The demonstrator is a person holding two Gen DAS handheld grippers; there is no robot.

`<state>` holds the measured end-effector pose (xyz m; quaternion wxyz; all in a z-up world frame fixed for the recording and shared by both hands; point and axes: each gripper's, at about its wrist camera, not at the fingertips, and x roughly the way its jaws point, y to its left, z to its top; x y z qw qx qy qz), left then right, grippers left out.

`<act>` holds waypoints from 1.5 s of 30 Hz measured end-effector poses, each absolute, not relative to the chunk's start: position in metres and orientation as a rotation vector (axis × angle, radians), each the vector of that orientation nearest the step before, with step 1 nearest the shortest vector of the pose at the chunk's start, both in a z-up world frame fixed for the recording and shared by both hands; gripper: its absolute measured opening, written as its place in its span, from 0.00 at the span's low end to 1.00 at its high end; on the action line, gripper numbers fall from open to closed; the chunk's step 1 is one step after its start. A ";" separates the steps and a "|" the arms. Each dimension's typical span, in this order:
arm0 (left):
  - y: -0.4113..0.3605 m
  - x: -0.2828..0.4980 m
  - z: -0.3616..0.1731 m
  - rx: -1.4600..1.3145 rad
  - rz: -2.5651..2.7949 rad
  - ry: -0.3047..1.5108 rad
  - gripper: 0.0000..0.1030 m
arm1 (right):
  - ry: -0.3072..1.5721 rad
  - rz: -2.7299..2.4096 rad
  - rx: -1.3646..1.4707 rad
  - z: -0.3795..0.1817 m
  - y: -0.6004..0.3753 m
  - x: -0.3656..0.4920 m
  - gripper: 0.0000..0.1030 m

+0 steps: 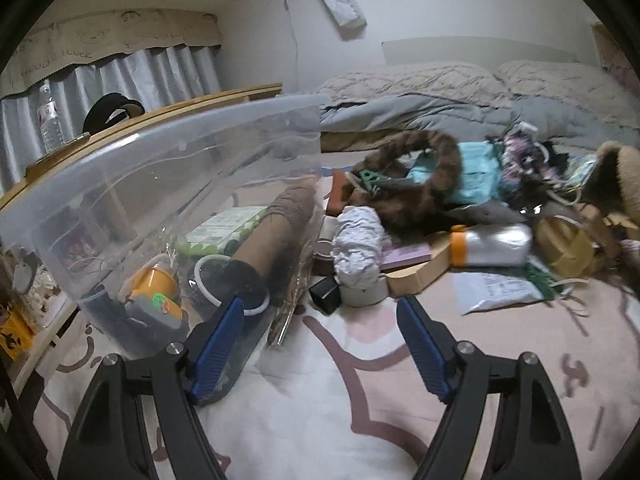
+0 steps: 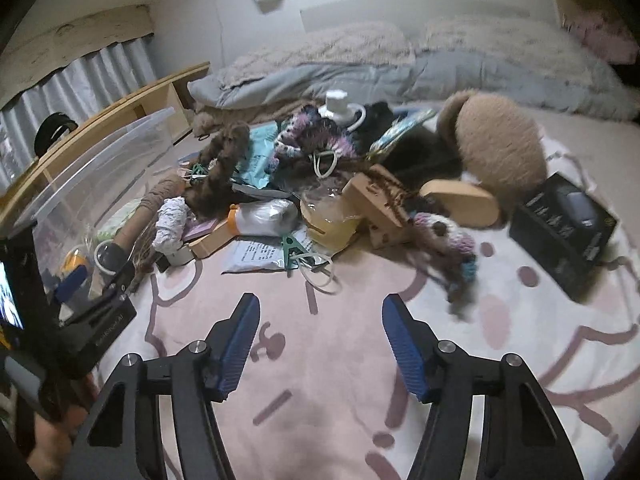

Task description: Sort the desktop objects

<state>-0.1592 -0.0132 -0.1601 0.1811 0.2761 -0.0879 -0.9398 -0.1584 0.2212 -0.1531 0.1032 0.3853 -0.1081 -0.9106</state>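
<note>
Clutter pile (image 2: pixel 304 184) mid-bed, blurred, items overlap, most hard to identify. Clear bin (image 1: pixel 160 184) left of pile, contents murky through wall, far end cut off. Black box (image 2: pixel 560 236) right of pile, apart. Left gripper (image 1: pixel 320 320) spread wide, empty, left finger at bin wall. Right gripper (image 2: pixel 318 320) spread wide, empty, over bare blanket (image 2: pixel 320 380) in front of pile.

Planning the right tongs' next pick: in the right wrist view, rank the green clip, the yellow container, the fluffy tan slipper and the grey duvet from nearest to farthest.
From the right tongs, both open and empty:
1. Green clip, just ahead, slightly left.
2. Yellow container, behind the clip, centre.
3. Fluffy tan slipper, farther back on the right.
4. Grey duvet, across the back of the bed.
</note>
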 end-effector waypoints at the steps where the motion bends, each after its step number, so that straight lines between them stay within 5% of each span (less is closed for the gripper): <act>1: -0.014 -0.162 -0.162 0.781 -2.647 -0.256 0.77 | -0.334 -2.671 1.159 -0.156 0.222 -0.166 0.54; 11: -0.031 -0.190 -0.180 0.842 -2.552 -0.274 0.77 | -0.367 -2.601 1.339 -0.187 0.216 -0.222 0.53; 15: -0.036 -0.195 -0.181 0.858 -2.532 -0.248 0.77 | -0.379 -2.587 1.389 -0.199 0.212 -0.236 0.44; 18: -0.038 -0.199 -0.182 0.863 -2.518 -0.236 0.77 | -0.383 -2.588 1.394 -0.205 0.209 -0.239 0.23; 20: -0.040 -0.202 -0.184 0.878 -2.511 -0.227 0.67 | -0.380 -2.591 1.390 -0.209 0.208 -0.238 0.14; 24: -0.048 -0.212 -0.190 0.926 -2.495 -0.201 0.62 | -0.381 -2.614 1.360 -0.211 0.209 -0.229 0.05; 34: -0.057 -0.226 -0.195 0.974 -2.493 -0.141 0.39 | -0.376 -2.594 1.342 -0.206 0.203 -0.203 0.04; 38: -0.057 -0.231 -0.198 1.013 -2.510 -0.128 0.17 | -0.355 -2.570 1.365 -0.210 0.196 -0.193 0.04; 45: -0.057 -0.227 -0.194 1.007 -2.560 -0.116 0.05 | -0.298 -2.562 1.363 -0.210 0.188 -0.178 0.04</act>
